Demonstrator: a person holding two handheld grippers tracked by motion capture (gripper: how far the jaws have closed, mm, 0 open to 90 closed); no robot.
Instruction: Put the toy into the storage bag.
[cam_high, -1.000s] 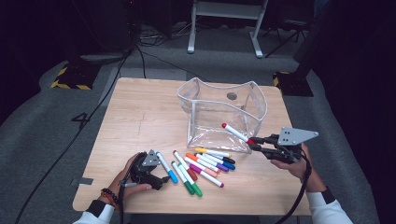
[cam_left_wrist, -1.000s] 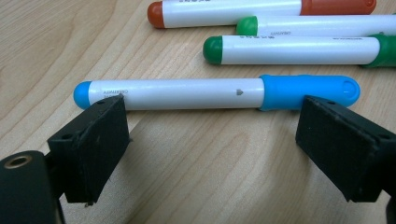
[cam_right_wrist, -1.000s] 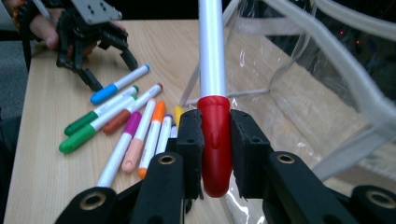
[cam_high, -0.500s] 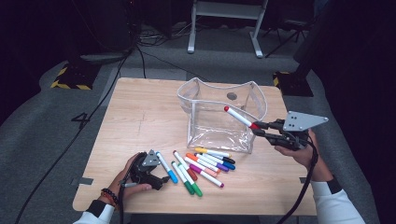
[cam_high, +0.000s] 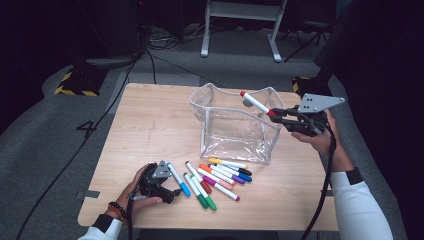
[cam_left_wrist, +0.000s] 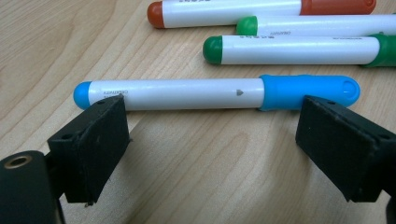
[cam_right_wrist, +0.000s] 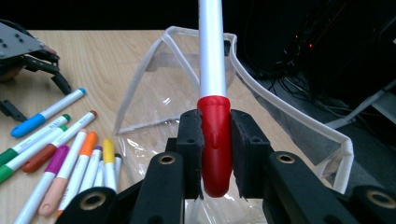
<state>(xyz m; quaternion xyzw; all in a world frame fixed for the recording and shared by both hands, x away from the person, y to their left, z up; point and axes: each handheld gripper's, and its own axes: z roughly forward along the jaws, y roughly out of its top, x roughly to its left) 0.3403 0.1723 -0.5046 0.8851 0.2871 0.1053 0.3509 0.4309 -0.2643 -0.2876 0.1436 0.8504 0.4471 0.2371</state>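
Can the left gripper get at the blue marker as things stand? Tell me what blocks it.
Probably yes. The left gripper rests on the table with its jaws open, and the blue marker lies just beyond them with bare wood between; the green marker lies farther off.

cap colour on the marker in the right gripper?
Red cap on a white marker; right gripper view shows it best.

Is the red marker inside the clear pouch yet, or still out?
Out. The right gripper holds the red marker by its cap, above the clear pouch's open top; its far end points over the opening.
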